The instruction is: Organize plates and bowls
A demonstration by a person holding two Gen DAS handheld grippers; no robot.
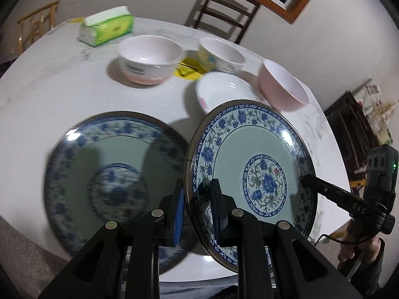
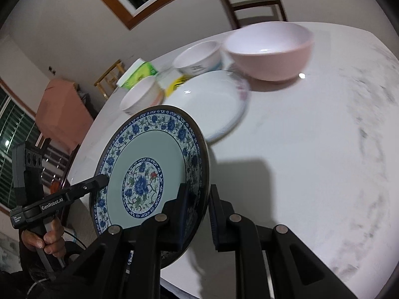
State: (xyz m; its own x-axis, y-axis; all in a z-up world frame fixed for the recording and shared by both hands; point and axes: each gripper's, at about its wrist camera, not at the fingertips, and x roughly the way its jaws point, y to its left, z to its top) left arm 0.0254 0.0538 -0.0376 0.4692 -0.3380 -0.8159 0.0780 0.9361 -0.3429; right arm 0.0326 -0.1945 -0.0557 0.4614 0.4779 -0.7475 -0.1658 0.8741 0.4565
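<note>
Gripping one blue plate (image 1: pixel 251 164) by opposite rims, your left gripper (image 1: pixel 197 211) and right gripper (image 2: pixel 198 214) are both clamped tight, mid-frame, above the table (image 2: pixel 311 149).

blue floral plate (image 1: pixel 251 174) tilted, lifted; twin plate (image 1: pixel 99 174) flat on table; bowls behind.

The held plate (image 1: pixel 251 169) looks like glazed ceramic, glossy, with a dark metallic-looking rim. The 2nd blue plate (image 1: pixel 114 174) shines the same. The bowls (image 1: pixel 150 58) and white plate (image 2: pixel 212 102) are smooth and glossy. The table (image 2: pixel 311 149) is polished, marble-like. The grippers (image 1: pixel 197 206) are matt black plastic with ribbed blue pads and metal pins. The chair (image 2: pixel 251 0) is dark wood
</note>
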